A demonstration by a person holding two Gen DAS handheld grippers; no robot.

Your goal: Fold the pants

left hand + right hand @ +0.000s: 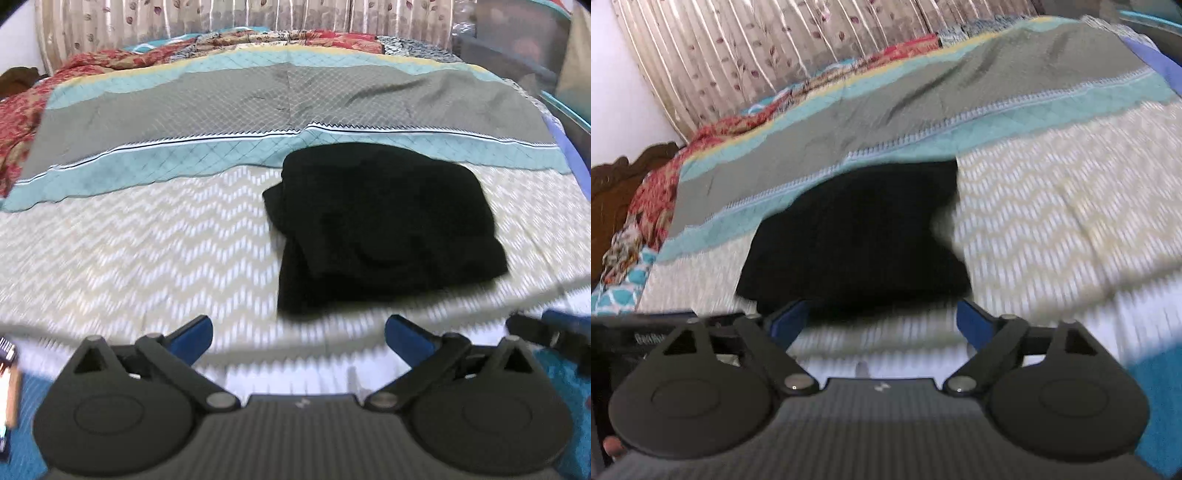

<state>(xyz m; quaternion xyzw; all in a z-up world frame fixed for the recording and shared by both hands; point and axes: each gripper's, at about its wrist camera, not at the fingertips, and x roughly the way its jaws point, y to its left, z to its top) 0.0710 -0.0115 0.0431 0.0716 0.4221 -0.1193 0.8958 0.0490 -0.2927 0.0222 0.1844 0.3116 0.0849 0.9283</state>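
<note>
- The black pants lie folded into a compact, layered bundle on the bed, on the pale zigzag-patterned sheet, with their far edge reaching the teal band of a striped quilt.
- In the left wrist view the bundle sits right of centre, just beyond the left tongs; these are spread wide, the blue pads apart with only sheet between them, clear of the cloth.
- At the right edge of that view a dark, blurred part of the right tongs shows.
- In the right wrist view the pants lie straight ahead of the right tongs, which are also spread wide and grip nothing; the near edge of the bundle lies just past the fingertips, and the blur hides whether they touch it.
- Behind the bed hangs a pleated, leaf-printed curtain; a red floral blanket is bunched along the far left side beside a dark wooden headboard.
- A fingertip shows at the lower left corner of the right wrist view.
</note>
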